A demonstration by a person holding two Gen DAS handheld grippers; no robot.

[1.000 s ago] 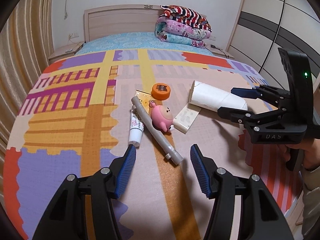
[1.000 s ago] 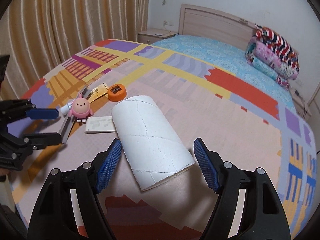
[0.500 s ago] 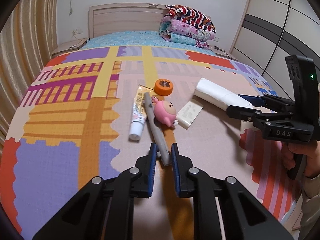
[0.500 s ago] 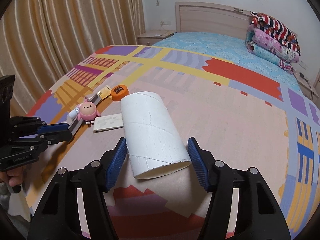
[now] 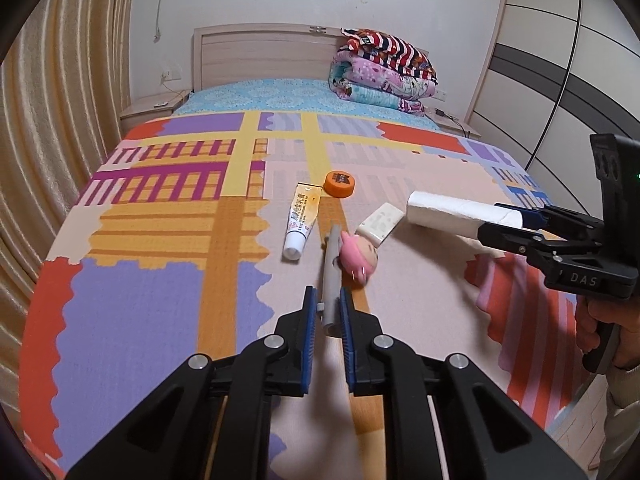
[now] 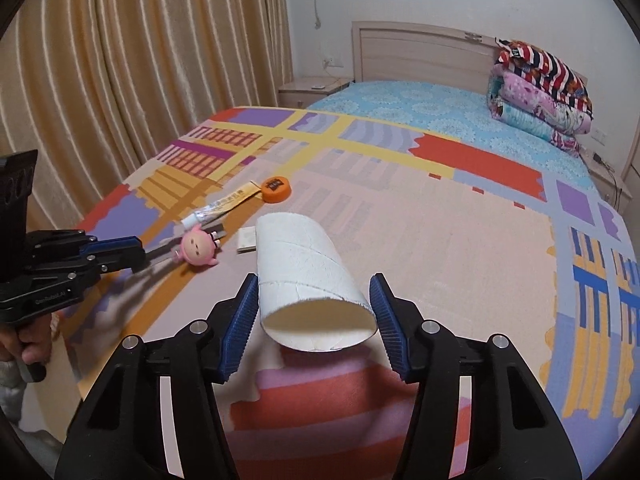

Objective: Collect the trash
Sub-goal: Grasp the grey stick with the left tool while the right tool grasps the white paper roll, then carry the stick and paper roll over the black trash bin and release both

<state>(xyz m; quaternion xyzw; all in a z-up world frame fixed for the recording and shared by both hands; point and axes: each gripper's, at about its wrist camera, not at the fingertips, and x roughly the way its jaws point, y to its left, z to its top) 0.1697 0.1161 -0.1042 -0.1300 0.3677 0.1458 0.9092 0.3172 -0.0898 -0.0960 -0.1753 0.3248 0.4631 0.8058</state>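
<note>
A grey rod (image 5: pixel 331 268) points away from me across the patterned mat (image 5: pixel 160 280), and my left gripper (image 5: pixel 329 300) is shut on its near end. The far end of the rod lies against a pink doll toy (image 5: pixel 358 258). My right gripper (image 6: pixel 314 300) holds a white cardboard tube (image 6: pixel 304 264); its jaws are closing and both pads press the tube's sides, squashing its open end into an oval. In the left wrist view the right gripper (image 5: pixel 500 226) carries the white cardboard tube (image 5: pixel 444 210) just above the mat. The left gripper (image 6: pixel 138 252) shows at the left of the right wrist view.
On the mat lie an ointment tube (image 5: pixel 302 220), an orange round cap (image 5: pixel 339 184) and a small white packet (image 5: pixel 380 224). Folded quilts (image 5: pixel 384 76) sit by the headboard. Curtains (image 6: pixel 120 80) hang along the left, a wardrobe (image 5: pixel 560 80) stands right.
The left jaws went from wide open to shut on the grey rod. The right jaws narrowed onto the cardboard tube and flattened it. Both grippers drew back and rose a little.
</note>
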